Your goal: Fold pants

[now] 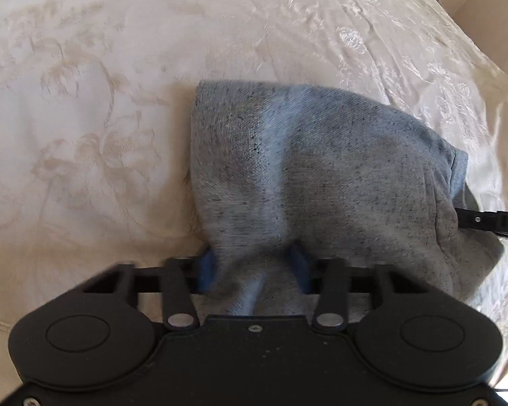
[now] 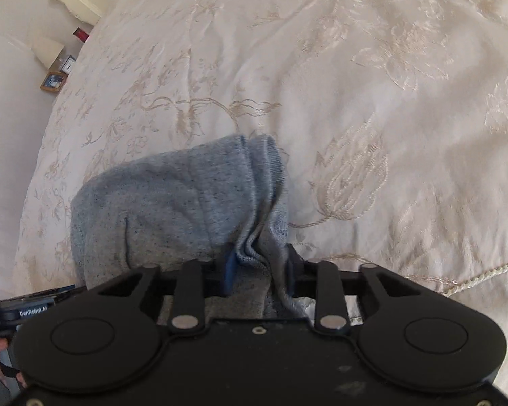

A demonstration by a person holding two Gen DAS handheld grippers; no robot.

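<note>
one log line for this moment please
left gripper: shut on pants | right gripper: shut on pants | pants: bunched on bedspread

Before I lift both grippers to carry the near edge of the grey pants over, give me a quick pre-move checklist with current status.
1. Left gripper clamped on pants: ok, fabric bunched between its blue pads.
2. Right gripper clamped on the pants' edge: ok, several layers pinched.
3. Both grips on the same near edge: ok, the right gripper shows at the garment's right side in the left view.
4. All layers caught: cannot tell.
5. Bedspread not pinched along: cannot tell, the fabric hides the fingertips.
6. Landing area beyond the pants: ok, bare bedspread.
</note>
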